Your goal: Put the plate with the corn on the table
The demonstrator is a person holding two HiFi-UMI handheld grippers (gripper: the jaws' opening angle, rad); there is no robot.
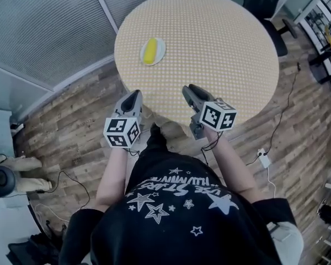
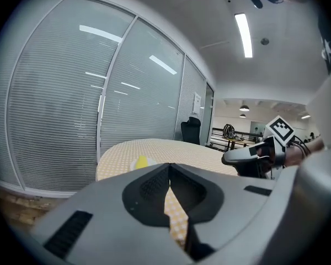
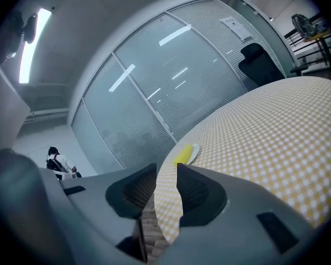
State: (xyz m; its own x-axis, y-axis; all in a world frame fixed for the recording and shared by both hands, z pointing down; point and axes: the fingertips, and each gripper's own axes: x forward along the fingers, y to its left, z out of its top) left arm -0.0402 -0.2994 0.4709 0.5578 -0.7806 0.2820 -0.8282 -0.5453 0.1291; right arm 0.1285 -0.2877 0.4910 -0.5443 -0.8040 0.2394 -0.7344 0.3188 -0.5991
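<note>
A white plate with a yellow corn cob rests on the round table, which has a yellow checked cloth, near its left edge. My left gripper hovers off the table's near edge, below the plate, with its jaw tips touching and nothing between them. The corn shows just beyond those tips. My right gripper is over the near rim, to the right of the left one. Its jaws stand a narrow gap apart and hold nothing. The corn lies well ahead of them.
A curved glass partition with blinds runs behind and left of the table. A black office chair stands at the far right side. Cables and a power strip lie on the wood floor. A person stands far off.
</note>
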